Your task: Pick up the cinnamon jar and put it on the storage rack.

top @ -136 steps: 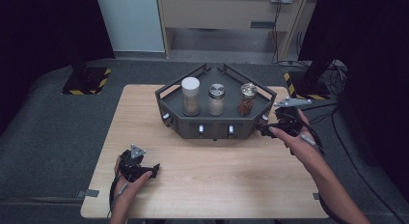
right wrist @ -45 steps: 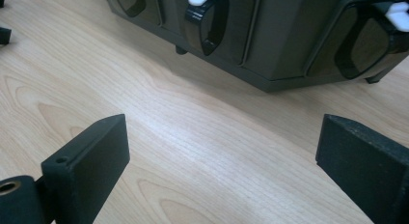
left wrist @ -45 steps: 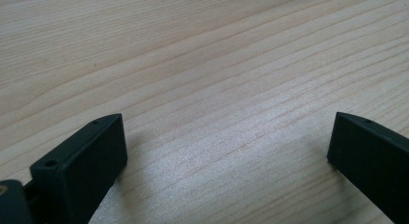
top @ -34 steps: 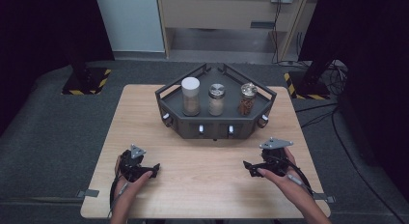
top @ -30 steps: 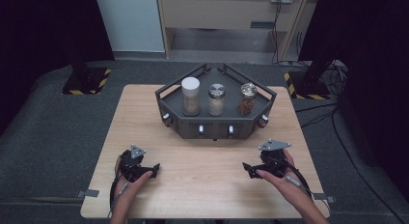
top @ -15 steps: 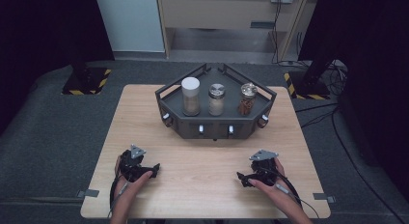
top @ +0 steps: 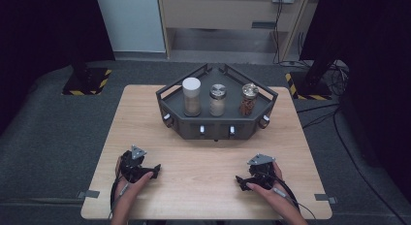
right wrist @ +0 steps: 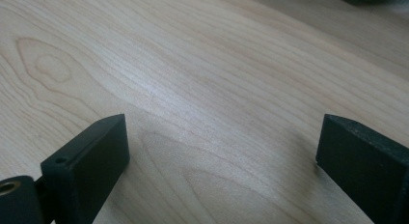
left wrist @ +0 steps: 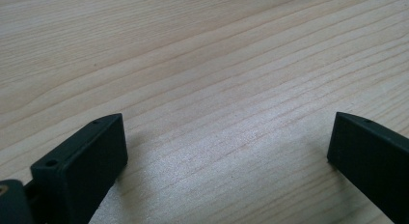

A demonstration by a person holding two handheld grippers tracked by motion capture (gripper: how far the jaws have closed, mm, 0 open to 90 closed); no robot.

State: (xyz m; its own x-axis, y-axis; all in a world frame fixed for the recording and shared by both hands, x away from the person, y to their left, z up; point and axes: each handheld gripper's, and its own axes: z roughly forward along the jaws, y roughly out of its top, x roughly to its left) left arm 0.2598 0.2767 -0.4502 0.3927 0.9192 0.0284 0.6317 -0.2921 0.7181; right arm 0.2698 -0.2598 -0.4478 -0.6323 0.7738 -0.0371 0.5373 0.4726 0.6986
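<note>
We see the worktop (top: 145, 113) with a dark tray (top: 218, 125) at its far side, holding three jars (top: 217, 100). Near the front edge, well apart from the tray, our left tongs (top: 154, 170) and right tongs (top: 240, 180) rest low, both spread and empty.

I see a pale wooden table (top: 203, 157) with fine lengthwise grain, standing on grey carpeted floor (top: 48, 137). Directly on the table, toward its far edge, sits a dark angular tray (top: 213, 130) with raised rails; it carries three jars in a row. Near the table's front edge, the left gripper (top: 154, 170) and right gripper (top: 239, 180) rest low over the bare wood, well apart, jaws spread with nothing between them.
</note>
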